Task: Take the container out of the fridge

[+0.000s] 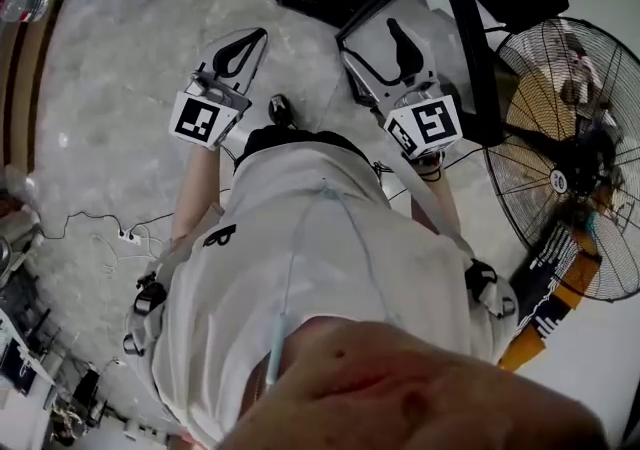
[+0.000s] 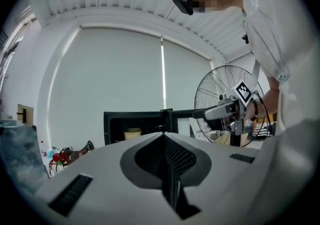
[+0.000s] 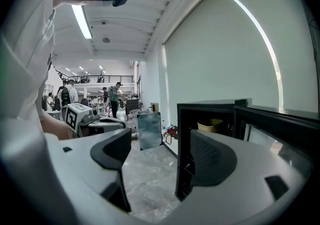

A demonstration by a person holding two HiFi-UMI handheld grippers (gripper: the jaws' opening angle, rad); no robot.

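Grey marbled floor (image 1: 120,118), pale blind (image 2: 120,69) behind. Black boxy fridge (image 3: 207,105) stands w/ door open. Container (image 3: 210,127) sits upright on a shelf inside, mouth up, wider than tall, long axis approx. level. It looks pale tan, smooth, tub-shaped; too small for more. Left gripper (image 2: 166,141) is clenched on nothing. Right gripper (image 3: 162,155) is released, empty. Neither touches the fridge. Wire-cage fan (image 1: 570,158) is on the right.

Container (image 2: 132,134) sits in fridge (image 2: 107,129), fan (image 2: 220,89) to its right.
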